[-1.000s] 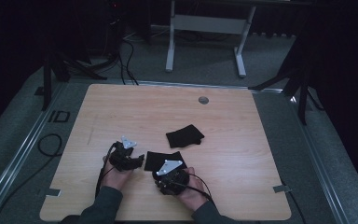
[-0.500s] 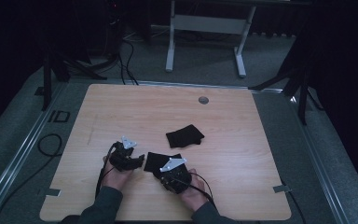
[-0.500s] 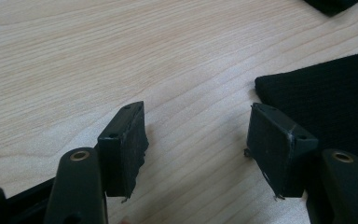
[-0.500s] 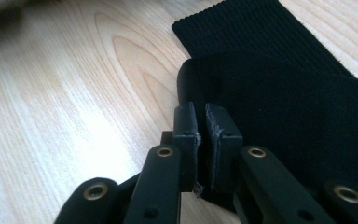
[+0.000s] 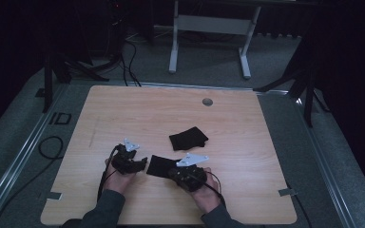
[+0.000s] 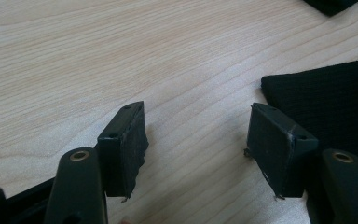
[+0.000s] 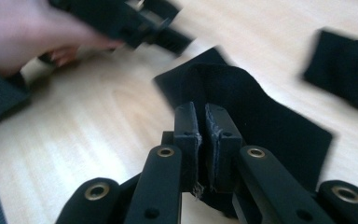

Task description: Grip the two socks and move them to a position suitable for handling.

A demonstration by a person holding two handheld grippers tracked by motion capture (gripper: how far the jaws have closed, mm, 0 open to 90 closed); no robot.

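Looks like a recording lab or studio, dim all around and lit only at the centre. A bare light-wood counter point(image 5: 138, 114) sits on grey carpet point(image 5: 285, 137), with a round cable grommet point(image 5: 207, 101) near its far edge. Black stands point(image 5: 47, 71) flank both sides, cables point(image 5: 128, 61) trail across the floor, and a white-legged desk frame point(image 5: 209, 33) waits behind. Tape marks point(image 5: 285, 192) dot the corners.

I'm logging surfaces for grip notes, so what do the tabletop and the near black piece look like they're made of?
The tabletop looks like pale wood or a wood-look laminate: long grain lines, smooth matte face. The near black piece looks like knit or woven cloth: fine ribbed texture, matte, limp with a soft folded edge.
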